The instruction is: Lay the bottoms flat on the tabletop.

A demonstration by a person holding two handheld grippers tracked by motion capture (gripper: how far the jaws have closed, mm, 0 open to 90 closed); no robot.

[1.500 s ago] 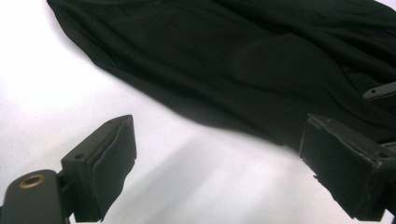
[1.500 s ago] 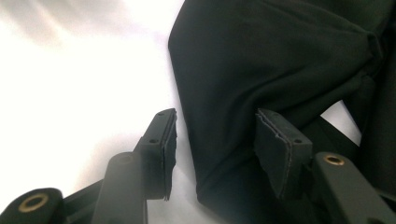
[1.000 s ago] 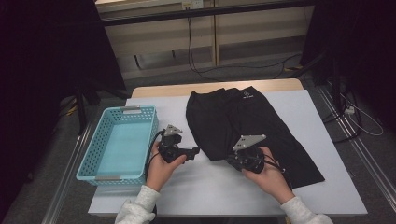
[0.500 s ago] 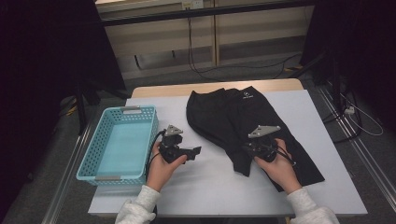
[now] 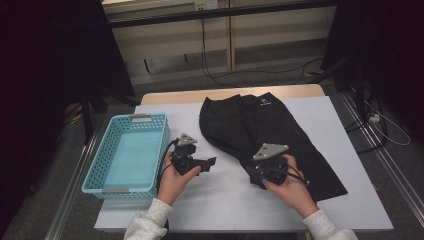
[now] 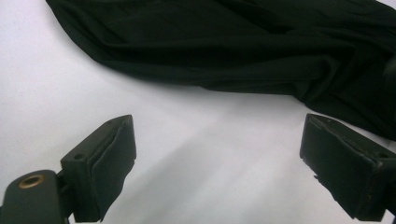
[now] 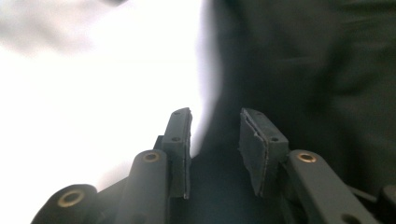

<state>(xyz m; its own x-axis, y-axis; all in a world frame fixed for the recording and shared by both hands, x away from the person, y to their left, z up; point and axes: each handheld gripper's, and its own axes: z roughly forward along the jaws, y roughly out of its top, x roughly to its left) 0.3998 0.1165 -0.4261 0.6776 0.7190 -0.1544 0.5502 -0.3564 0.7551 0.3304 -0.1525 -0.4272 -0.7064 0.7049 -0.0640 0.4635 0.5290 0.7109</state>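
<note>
A black garment [image 5: 260, 125] with a small white logo lies spread on the white table [image 5: 220, 205], running from the far middle to the near right. My right gripper [image 5: 256, 172] hovers at the garment's near-left edge. In the right gripper view its jaws [image 7: 215, 116] stand a little apart and have just been opening; the dark cloth [image 7: 303, 70] lies under and ahead of them, and the pads press on nothing. My left gripper [image 5: 210, 162] rests just left of the garment, pointing toward it. Its jaws [image 6: 217, 135] are wide open over bare table, with the cloth [image 6: 233, 46] ahead.
A teal plastic basket [image 5: 95, 165] sits on the table's left side, close beside my left hand. Bare white table lies between the two grippers and along the near edge. Cables and dark stands surround the table on the floor.
My right gripper swung right over the garment, then came back left and nearer to me, to the cloth's near-left edge. The left hand has not moved.
</note>
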